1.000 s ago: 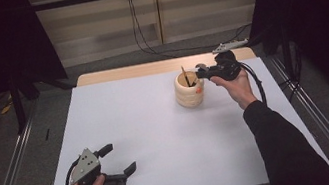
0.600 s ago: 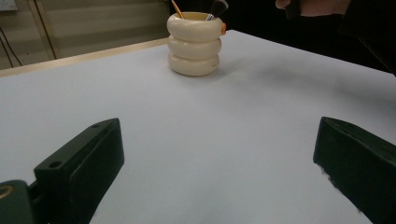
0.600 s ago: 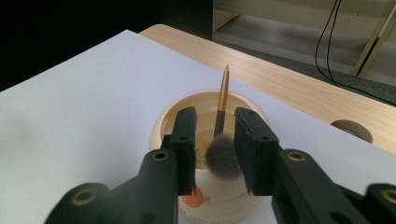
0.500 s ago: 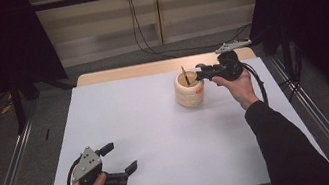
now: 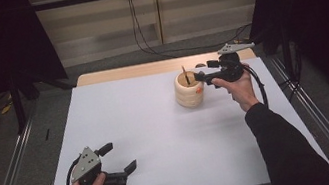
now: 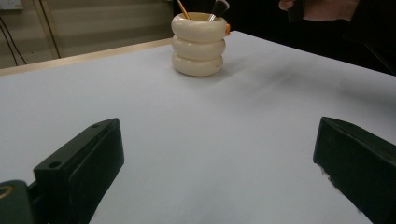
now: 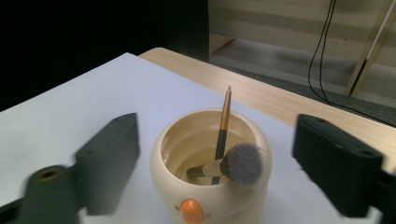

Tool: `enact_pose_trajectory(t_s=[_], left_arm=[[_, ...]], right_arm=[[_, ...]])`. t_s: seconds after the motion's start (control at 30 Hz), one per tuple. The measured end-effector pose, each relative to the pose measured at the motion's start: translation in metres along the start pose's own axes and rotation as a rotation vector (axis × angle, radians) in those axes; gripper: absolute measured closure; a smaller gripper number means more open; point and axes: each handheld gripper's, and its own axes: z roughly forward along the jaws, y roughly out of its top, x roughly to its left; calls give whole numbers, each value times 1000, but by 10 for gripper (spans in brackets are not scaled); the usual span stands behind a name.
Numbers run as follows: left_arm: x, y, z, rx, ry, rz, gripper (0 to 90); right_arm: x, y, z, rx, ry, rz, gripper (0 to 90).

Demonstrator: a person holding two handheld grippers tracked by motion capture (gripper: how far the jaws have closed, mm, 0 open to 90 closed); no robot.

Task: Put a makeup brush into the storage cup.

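High view: the right claw [image 5: 199, 77], upper right of centre, has just been opening over the cup [image 5: 189, 91], nothing between its jaws; the brush looks released.

Left gripper view: the left claw [image 6: 212, 168] gapes wide, empty, low on the surface [image 6: 261, 107].

Right gripper view: the brush [image 7: 229, 165] lies tilted in the cup, bristles on the right rim, handle running down-left; 1 pencil [image 7: 223, 126] stands upright.

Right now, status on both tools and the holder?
Right tool just opened over cream holder. Makeup brush inside, released. Left tool open, idle. Nothing in the way.
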Motion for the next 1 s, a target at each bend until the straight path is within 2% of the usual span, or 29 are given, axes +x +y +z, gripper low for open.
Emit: enact_pose_trajectory(t_s=[0.07, 0.1, 0.23, 0.3, 0.5, 0.57, 0.63, 0.7, 1.0], left_arm=[[0, 0, 0, 4, 7, 5, 17], [-1, 0, 0, 2, 6, 0, 17], [-1, 0, -1, 2, 4, 1, 17], [-1, 0, -2, 1, 4, 6, 16], [1, 0, -6, -17, 22, 5, 16], [1, -1, -6, -29, 15, -9, 16], [1, 0, -5, -37, 29, -21, 17], [1, -1, -5, -39, 34, -22, 17], [2, -1, -7, -43, 44, -22, 15]], right_arm=[[0, -1, -2, -18, -5, 13, 27], [0, -2, -4, -20, -6, 0, 1], [3, -2, -9, -28, -8, 8, 6], [6, -1, -12, -38, -5, -4, 0], [16, -4, -22, -76, -50, -21, 0], [19, -7, -23, -83, -80, -33, 2], [22, -10, -26, -92, -102, -52, 2], [23, -12, -28, -104, -120, -47, 1], [26, -26, -44, -124, -135, -41, 0]])
